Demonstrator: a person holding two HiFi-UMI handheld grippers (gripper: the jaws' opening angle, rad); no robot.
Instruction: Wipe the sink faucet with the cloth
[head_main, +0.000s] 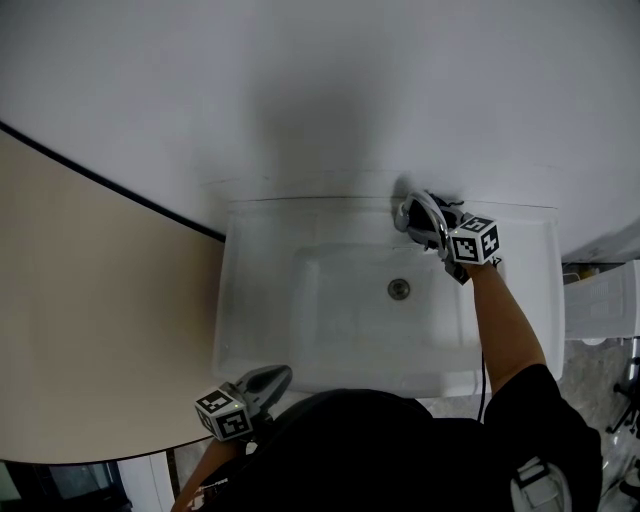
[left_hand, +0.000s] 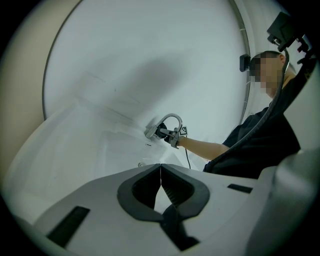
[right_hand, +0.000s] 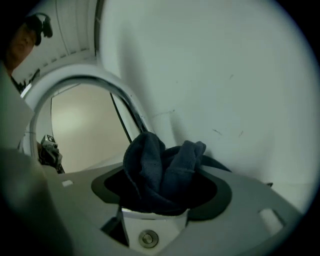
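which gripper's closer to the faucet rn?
Right. The right gripper is at the faucet, cloth between its jaws. The left gripper hangs at the sink's near left corner, across the basin from it.

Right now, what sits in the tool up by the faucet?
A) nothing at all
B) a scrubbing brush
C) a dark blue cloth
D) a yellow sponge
C: the right tool, up at the faucet, has a bunched dark blue cloth between its jaws.
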